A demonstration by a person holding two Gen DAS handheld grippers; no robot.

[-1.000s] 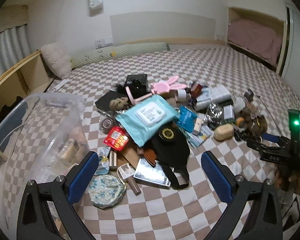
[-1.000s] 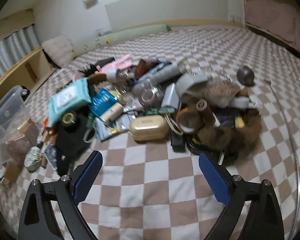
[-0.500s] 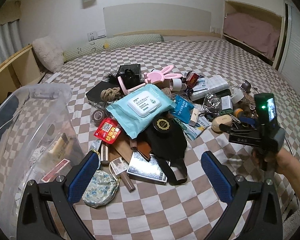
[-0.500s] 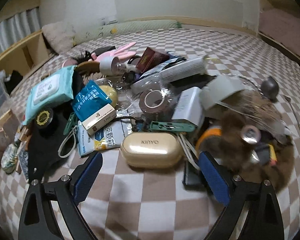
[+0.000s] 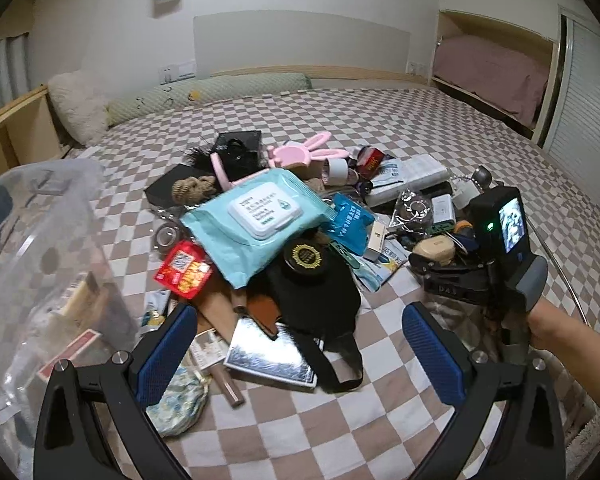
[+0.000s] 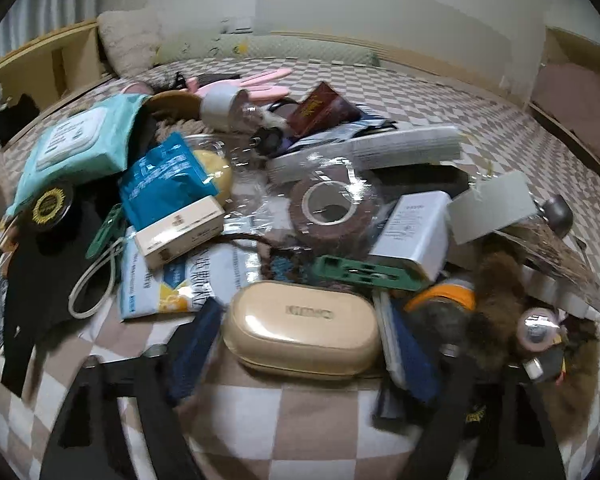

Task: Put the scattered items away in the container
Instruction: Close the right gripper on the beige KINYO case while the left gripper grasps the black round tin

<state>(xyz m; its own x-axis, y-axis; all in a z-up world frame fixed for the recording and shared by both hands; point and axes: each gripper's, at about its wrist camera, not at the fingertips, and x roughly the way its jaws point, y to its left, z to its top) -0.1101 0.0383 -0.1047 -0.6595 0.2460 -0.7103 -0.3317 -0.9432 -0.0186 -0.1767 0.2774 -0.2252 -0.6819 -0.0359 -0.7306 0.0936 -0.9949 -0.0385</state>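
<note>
Around the beige case (image 6: 302, 334), right hand-held gripper (image 6: 300, 354) closing (blurred).

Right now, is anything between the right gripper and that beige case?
Nothing visible. The right gripper is closing with its fingers on either side of the beige case, which lies at the pile's near edge; the green clip sits behind it.

You have one clear plastic container (image 5: 40, 248) at your left. In the heap, count one pack of wet wipes (image 5: 256, 216), one beige oval case (image 6: 302, 342), one pink rabbit-eared holder (image 5: 300, 154), one red snack packet (image 5: 184, 268), one blue sachet (image 5: 346, 224) and one floral pouch (image 5: 180, 398). You see two rolls of tape: a brown one (image 6: 332, 208) in clear wrap and a grey one (image 6: 218, 106). Two green clips show, one (image 6: 364, 272) behind the case and one (image 6: 106, 232) further left.
</note>
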